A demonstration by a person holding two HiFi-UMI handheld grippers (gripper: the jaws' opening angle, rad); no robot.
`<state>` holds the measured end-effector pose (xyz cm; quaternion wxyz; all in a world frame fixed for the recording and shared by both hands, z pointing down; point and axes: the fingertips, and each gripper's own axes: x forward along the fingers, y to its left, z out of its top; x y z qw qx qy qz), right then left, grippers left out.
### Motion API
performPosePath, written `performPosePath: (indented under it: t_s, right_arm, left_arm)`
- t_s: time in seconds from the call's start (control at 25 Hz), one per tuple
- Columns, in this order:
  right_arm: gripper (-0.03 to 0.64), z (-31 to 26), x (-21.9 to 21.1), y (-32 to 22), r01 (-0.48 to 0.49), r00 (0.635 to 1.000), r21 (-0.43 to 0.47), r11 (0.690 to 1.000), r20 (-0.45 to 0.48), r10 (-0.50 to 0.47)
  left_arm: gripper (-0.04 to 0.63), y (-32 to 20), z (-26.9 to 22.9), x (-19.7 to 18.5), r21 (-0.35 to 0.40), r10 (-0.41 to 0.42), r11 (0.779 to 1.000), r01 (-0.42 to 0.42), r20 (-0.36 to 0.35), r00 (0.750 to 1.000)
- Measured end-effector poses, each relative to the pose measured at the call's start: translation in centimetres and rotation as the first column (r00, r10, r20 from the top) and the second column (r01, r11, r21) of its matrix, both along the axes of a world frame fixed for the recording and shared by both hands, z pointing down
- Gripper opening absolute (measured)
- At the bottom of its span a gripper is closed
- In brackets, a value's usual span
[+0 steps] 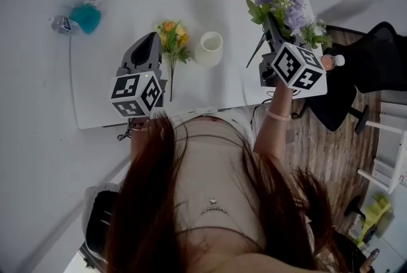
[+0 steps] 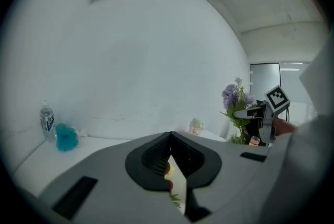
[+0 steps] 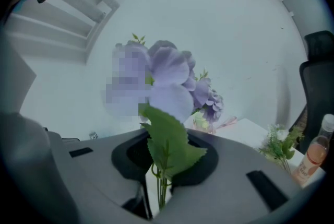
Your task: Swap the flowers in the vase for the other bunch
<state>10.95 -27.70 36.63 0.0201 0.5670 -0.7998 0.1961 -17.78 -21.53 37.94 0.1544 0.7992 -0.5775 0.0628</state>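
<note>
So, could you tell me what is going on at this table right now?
A person works with a tool in each hand. The right tool is shut on the stems of the purple bunch, held up over the table. The white vase holds no flowers; the yellow bunch lies beside it, by the shut left tool.

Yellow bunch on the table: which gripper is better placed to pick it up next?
Left. The left gripper is empty beside the yellow bunch, jaws shut; the right gripper holds the purple bunch, farther away.
</note>
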Motion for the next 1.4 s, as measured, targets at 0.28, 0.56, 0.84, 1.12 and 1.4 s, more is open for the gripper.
performPosePath:
  t_s: [0.28, 0.56, 0.84, 1.12, 1.4]
  right_arm:
    - [0.081, -2.8, -0.3, -0.3, 0.012, 0.994, 0.067, 0.998, 0.104, -0.019]
    - [0.081, -4.9, -0.9, -0.4, 0.031, 0.992, 0.131, 0.991, 0.119, -0.047]
    - [0.081, -8.1, -1.0, -0.1, 0.036, 0.978, 0.234, 0.971, 0.190, -0.082]
    - [0.081, -10.8, -1.8, 0.6, 0.061, 0.961, 0.309, 0.949, 0.240, -0.140]
    - [0.081, -13.5, -3.0, 1.7, 0.097, 0.933, 0.415, 0.905, 0.280, -0.228]
  left_arm:
    - [0.003, 0.3, 0.6, -1.0, -0.014, -0.023, 1.000, 0.023, -0.020, 1.000]
    - [0.003, 0.6, 1.1, -2.0, -0.017, -0.055, 0.998, 0.054, -0.044, 0.998]
    - [0.003, 0.8, 1.5, -1.4, -0.034, -0.051, 0.998, 0.049, -0.054, 0.997]
    - [0.003, 0.8, 1.6, -1.3, -0.040, -0.044, 0.998, 0.041, -0.058, 0.997]
    - [0.003, 0.8, 1.7, -1.2, -0.045, -0.047, 0.998, 0.044, -0.058, 0.997]
